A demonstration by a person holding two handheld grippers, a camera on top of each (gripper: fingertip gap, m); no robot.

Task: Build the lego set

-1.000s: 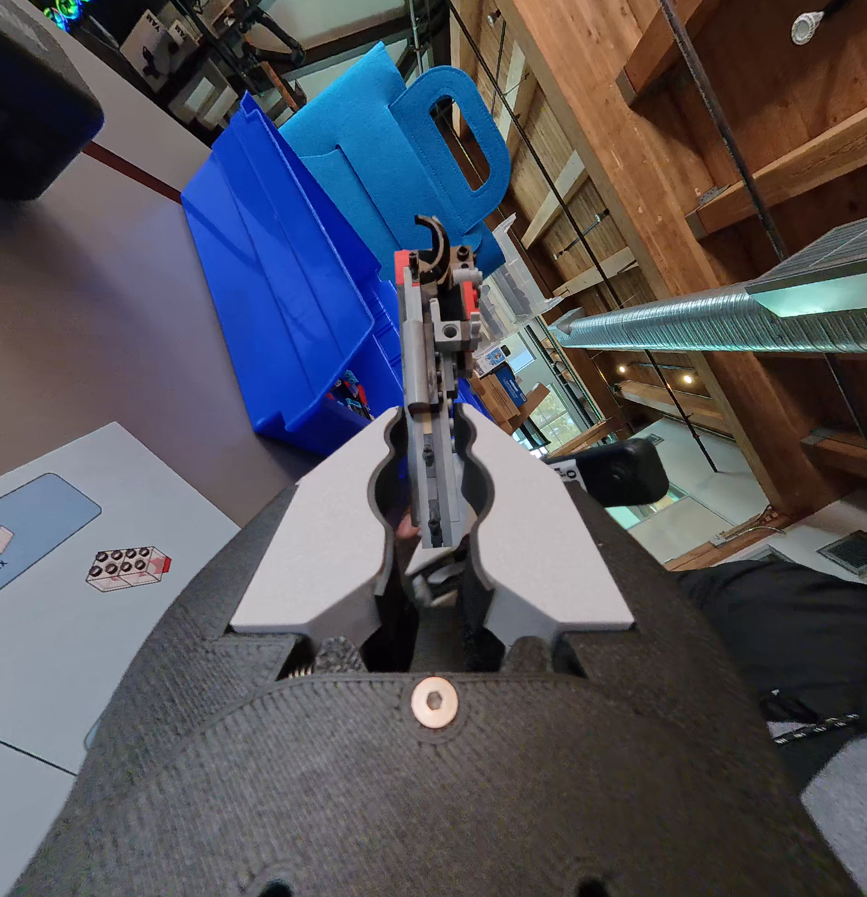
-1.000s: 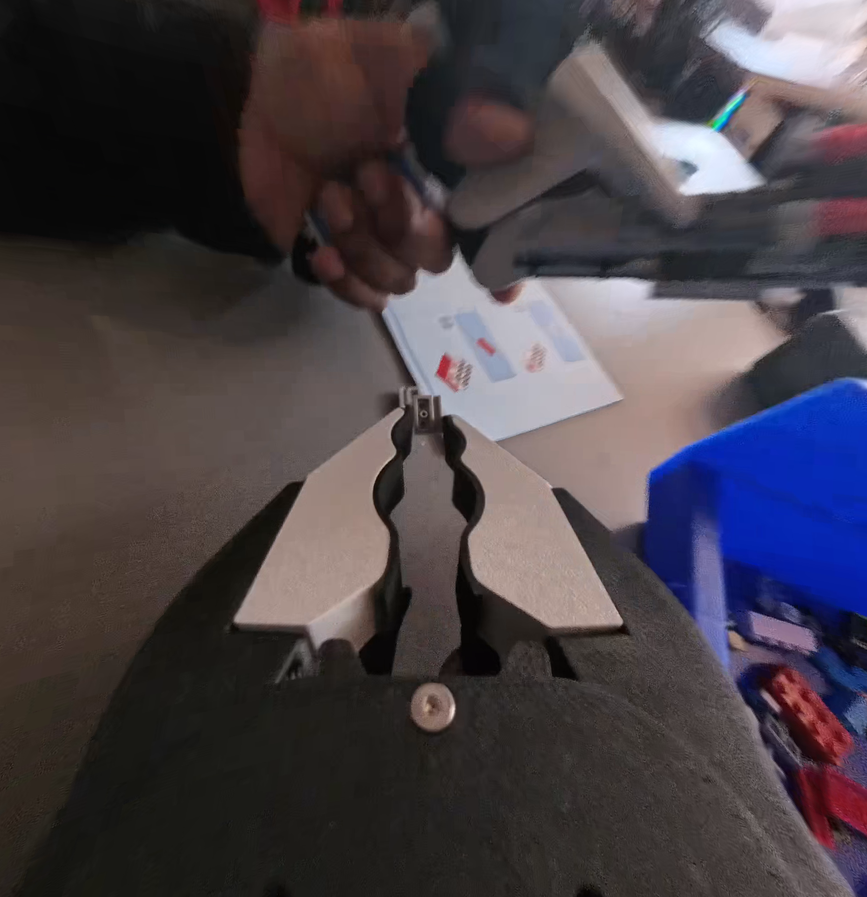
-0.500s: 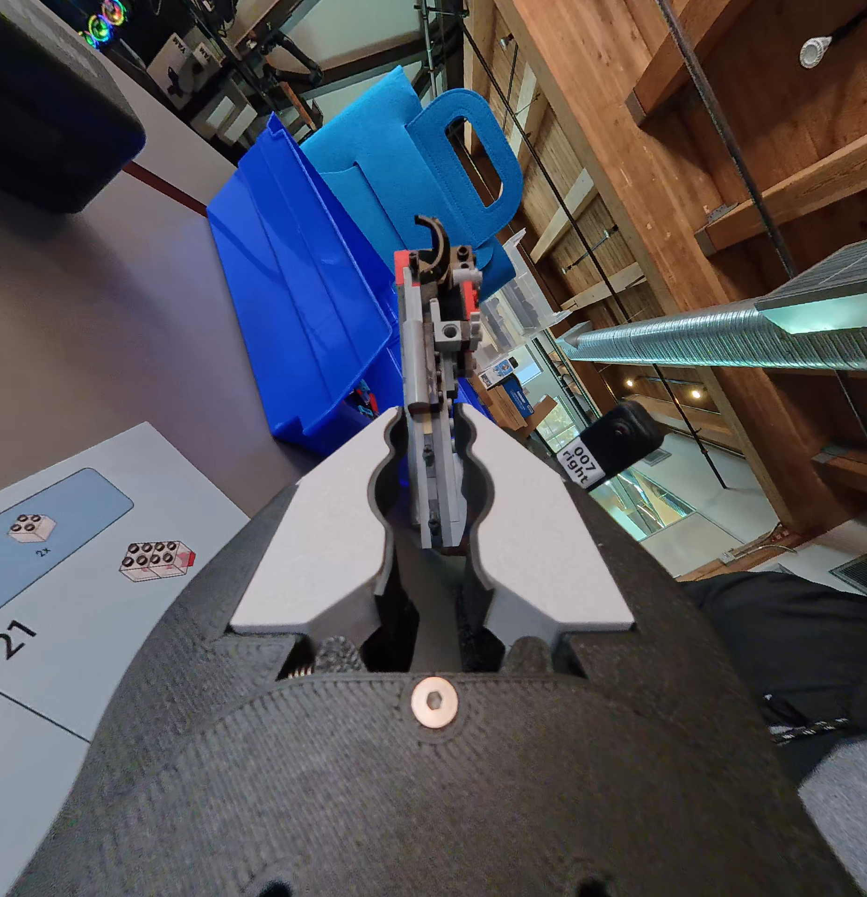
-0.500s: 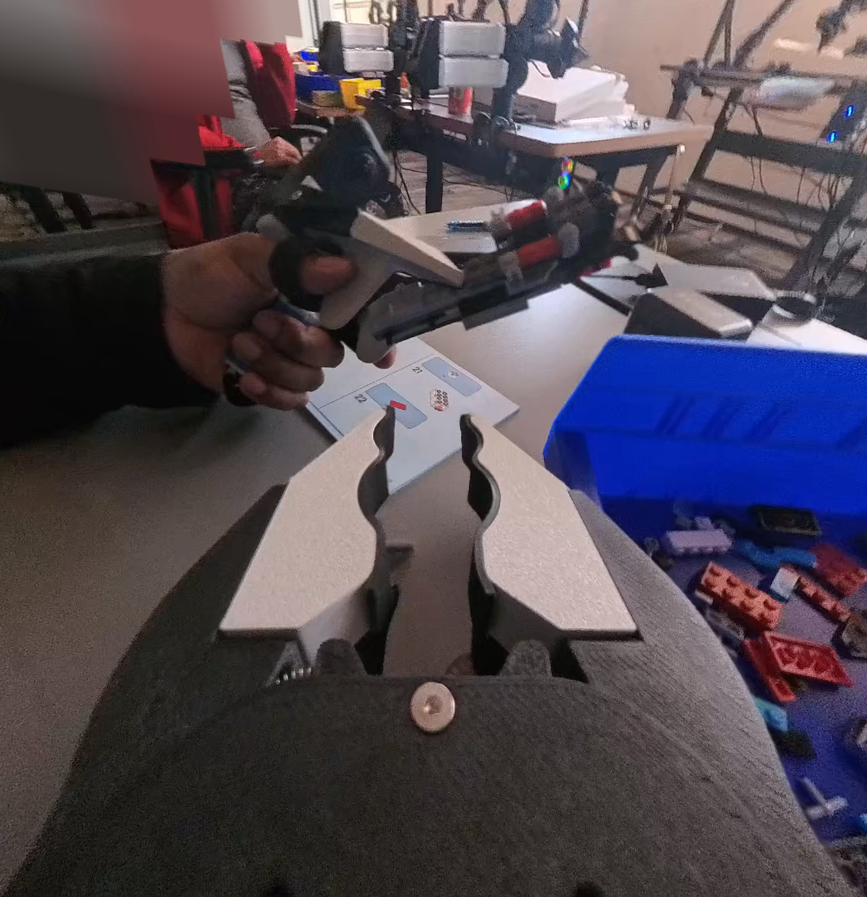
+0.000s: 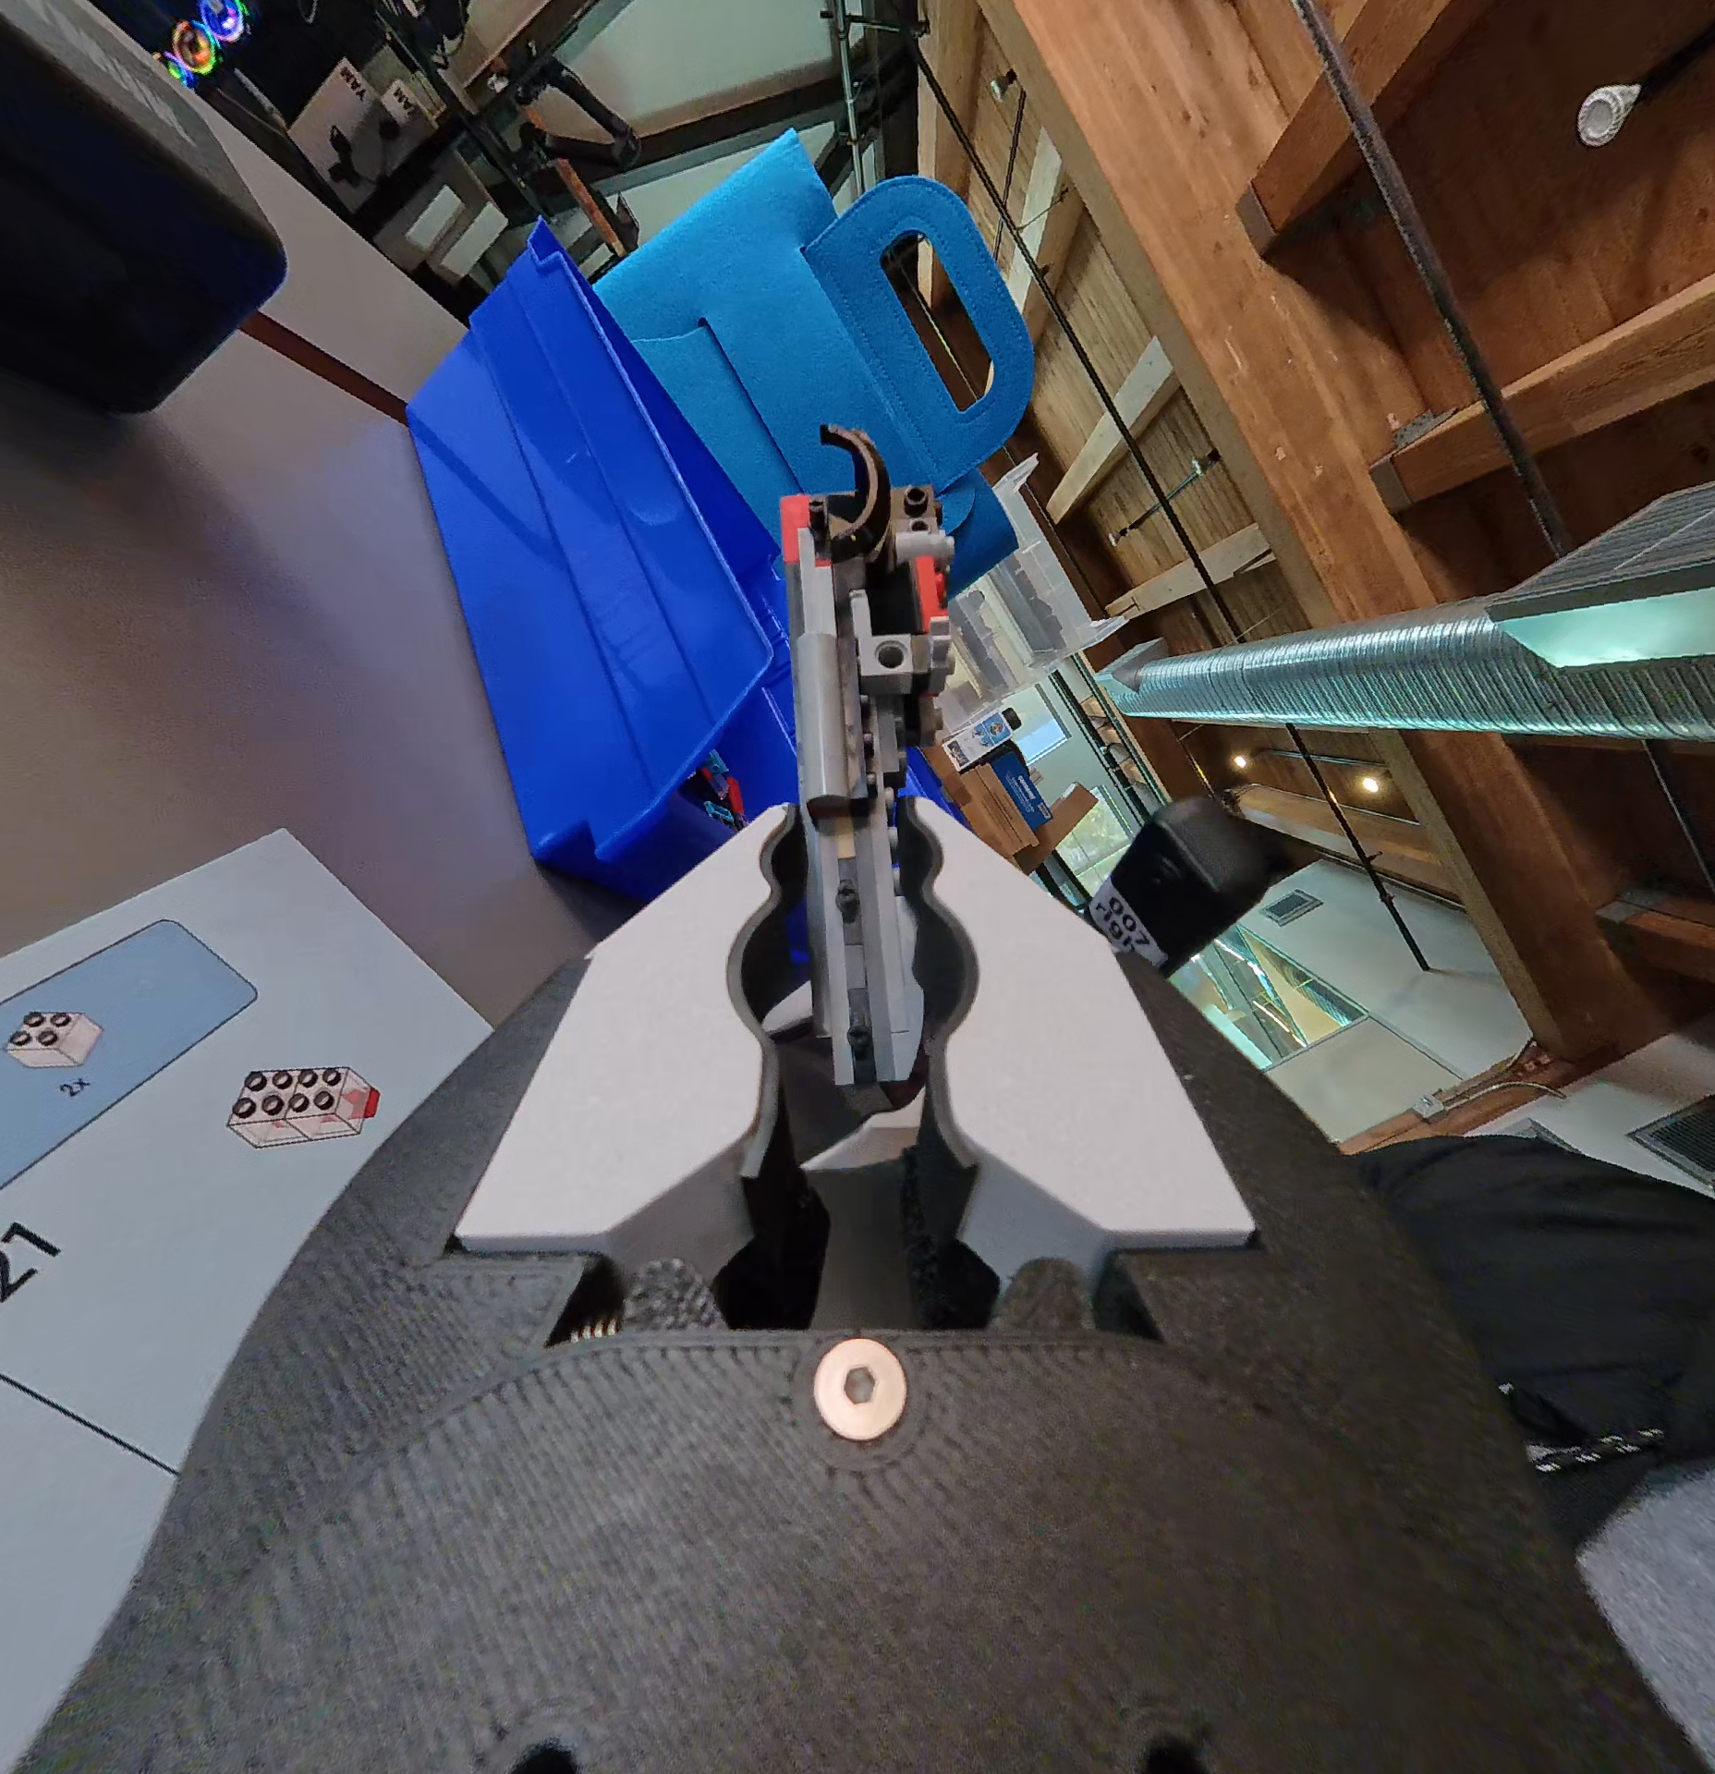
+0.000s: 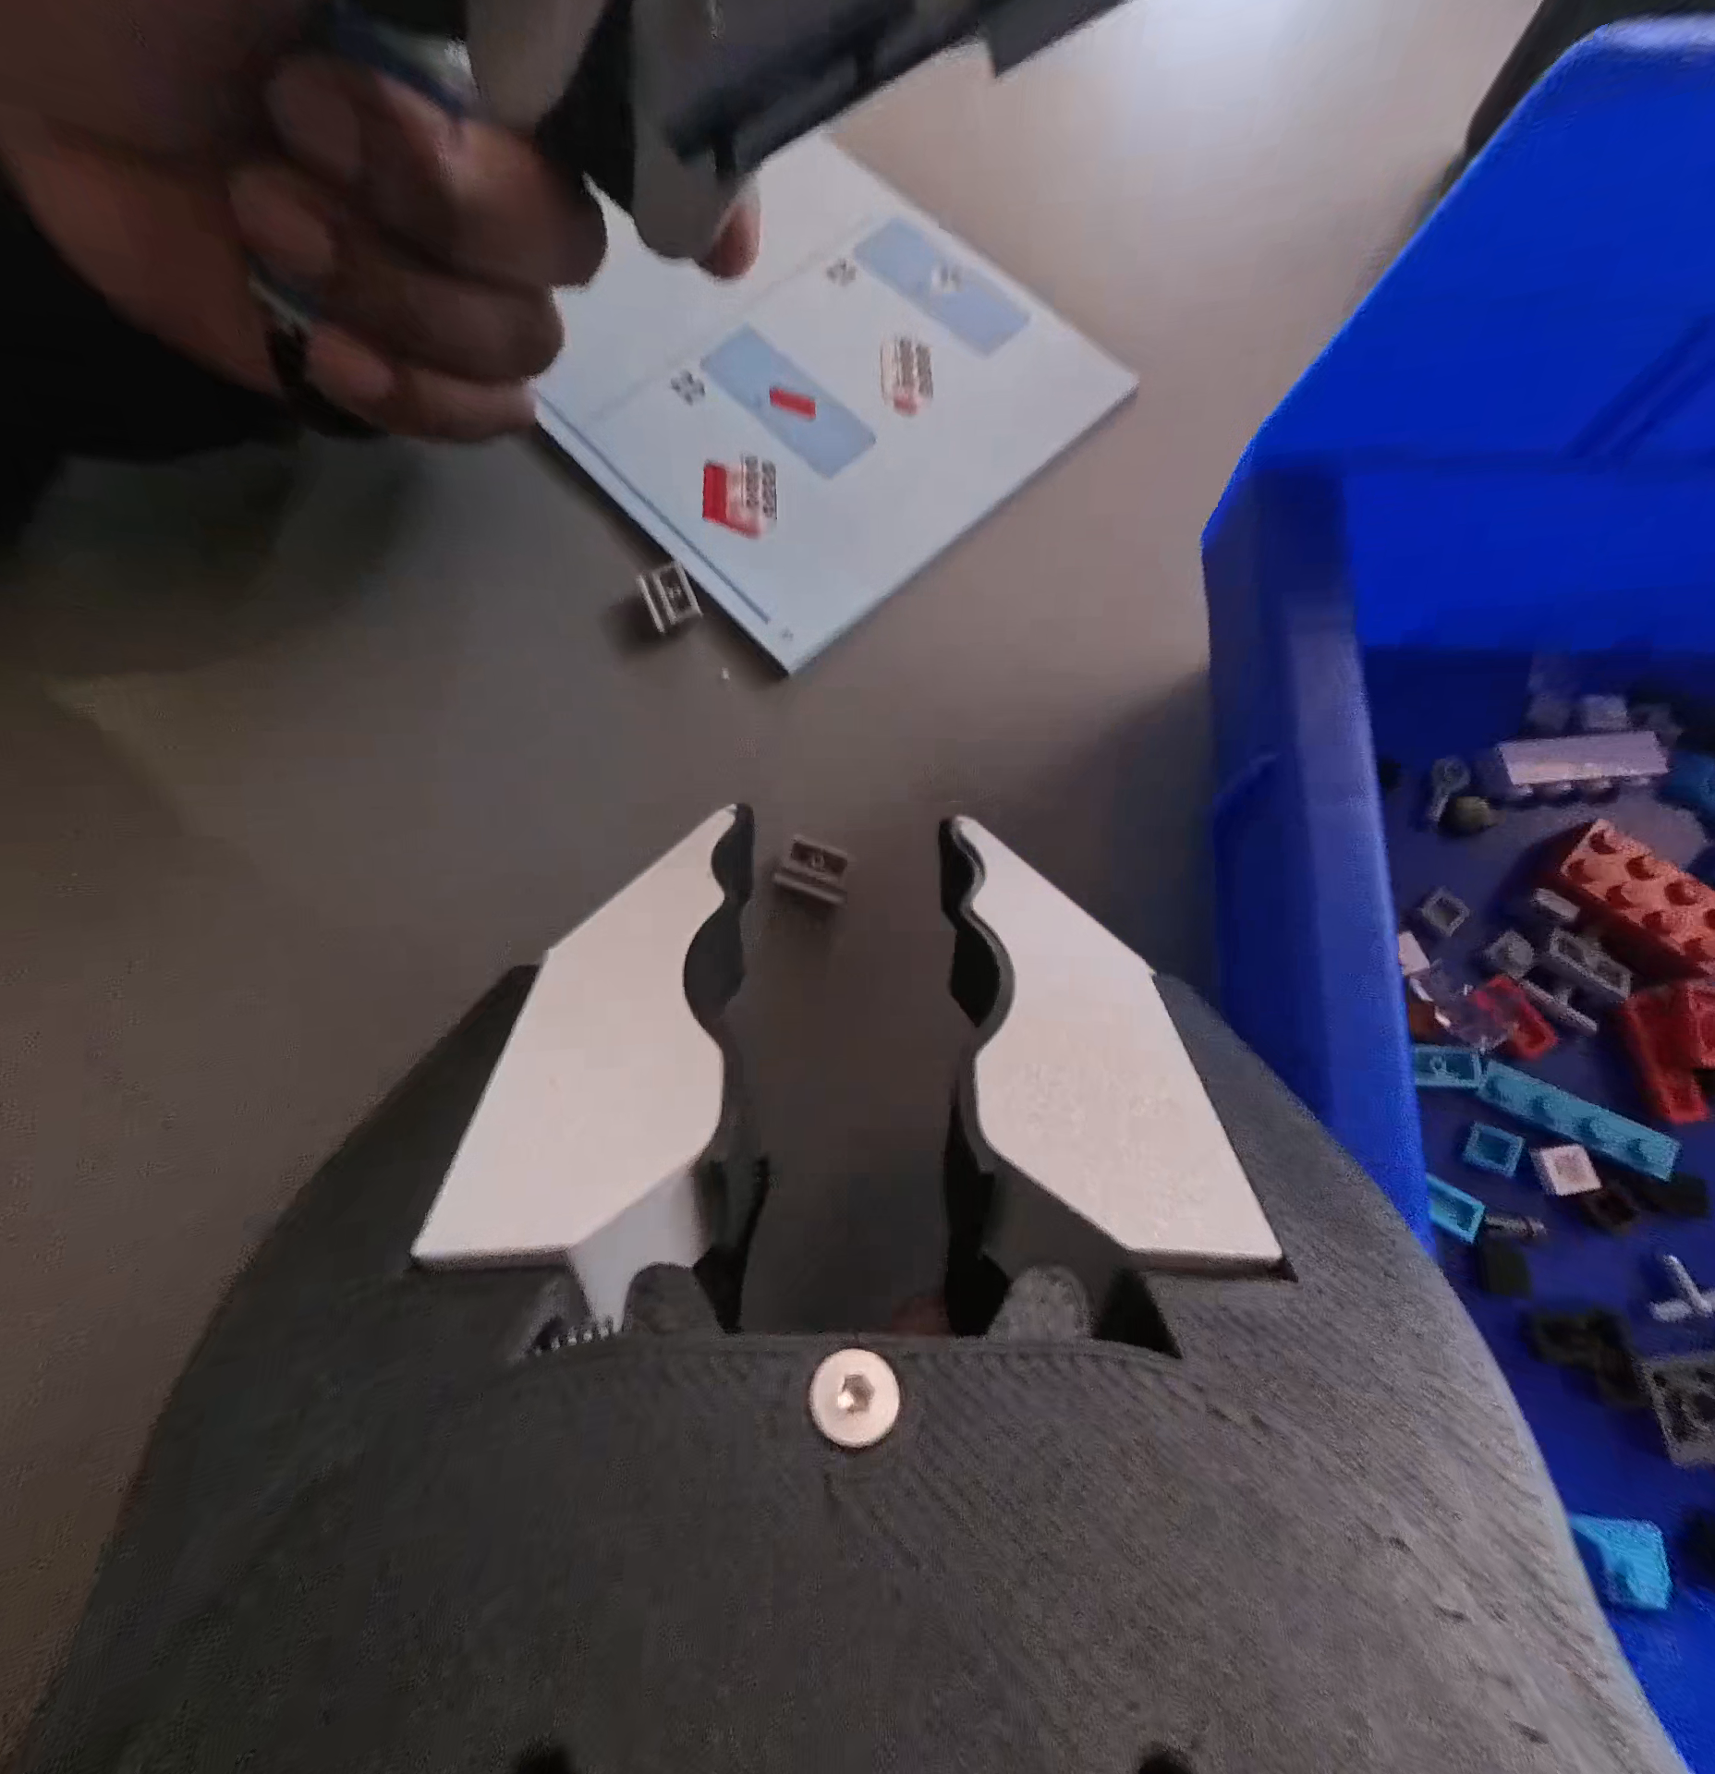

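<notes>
Two tongs: my left tongs (image 5: 849,826) clamp the grey-and-red lego model (image 5: 858,730) above the instruction sheet (image 6: 834,403); my right tongs (image 6: 844,816) gape around a small grey plate (image 6: 812,864) on the counter (image 6: 258,816) near that sheet.

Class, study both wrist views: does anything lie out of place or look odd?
Two small grey pieces lie loose on the table, outside the blue bin; one sits between the open right gripper fingertips. Nothing looks damaged.

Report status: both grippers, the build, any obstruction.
Left gripper shut on grey build. Right gripper open over small grey piece on table. Nothing in the way.
</notes>
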